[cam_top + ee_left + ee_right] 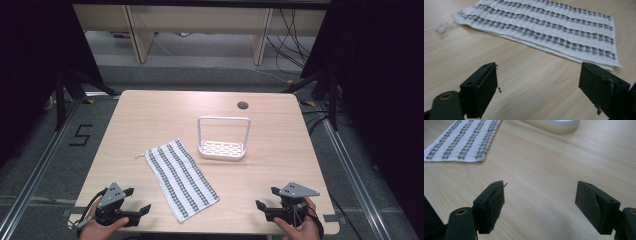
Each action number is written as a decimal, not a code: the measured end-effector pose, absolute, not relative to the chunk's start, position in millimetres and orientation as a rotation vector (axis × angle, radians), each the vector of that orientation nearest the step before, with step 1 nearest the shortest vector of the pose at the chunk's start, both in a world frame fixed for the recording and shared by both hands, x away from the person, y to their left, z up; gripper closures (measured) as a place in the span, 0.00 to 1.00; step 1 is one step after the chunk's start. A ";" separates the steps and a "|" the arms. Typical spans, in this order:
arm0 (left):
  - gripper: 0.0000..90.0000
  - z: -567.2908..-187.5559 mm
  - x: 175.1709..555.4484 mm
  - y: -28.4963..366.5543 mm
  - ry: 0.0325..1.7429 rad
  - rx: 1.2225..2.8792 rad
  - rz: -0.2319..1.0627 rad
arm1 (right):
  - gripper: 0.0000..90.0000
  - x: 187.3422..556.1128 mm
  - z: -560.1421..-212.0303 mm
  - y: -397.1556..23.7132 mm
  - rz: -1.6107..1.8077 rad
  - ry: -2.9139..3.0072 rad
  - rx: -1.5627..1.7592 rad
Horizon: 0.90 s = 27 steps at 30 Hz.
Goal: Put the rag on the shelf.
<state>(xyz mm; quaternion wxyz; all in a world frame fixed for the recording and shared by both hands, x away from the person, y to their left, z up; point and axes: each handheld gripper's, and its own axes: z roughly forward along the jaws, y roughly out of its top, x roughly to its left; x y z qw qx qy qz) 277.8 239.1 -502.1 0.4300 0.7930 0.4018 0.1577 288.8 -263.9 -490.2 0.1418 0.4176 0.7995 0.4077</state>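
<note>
- Striped cloth (182, 179) lies flat on the table (150, 110) between both grippers, easy to reach.
- Left gripper (136, 200) and right gripper (266, 198) wait empty, jaws apart, probably ready to grasp it.
- White rack (223, 139) stands behind.

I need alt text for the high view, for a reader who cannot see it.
A folded white cloth with grey patterned stripes lies flat on a light wooden table, beside a white plastic rack with a tall handle. At the near edge, two hand-held black grippers, left and right, rest open, touching neither.
</note>
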 end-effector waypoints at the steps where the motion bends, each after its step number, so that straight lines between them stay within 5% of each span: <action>1: 0.16 -502.1 277.8 239.1 1.002 1.978 0.393 | 0.27 288.8 -490.2 -263.9 1.177 2.308 1.205; 27: 0.21 -503.8 272.3 189.6 0.816 2.030 0.290 | 0.36 302.6 -485.1 -201.8 1.214 2.427 0.962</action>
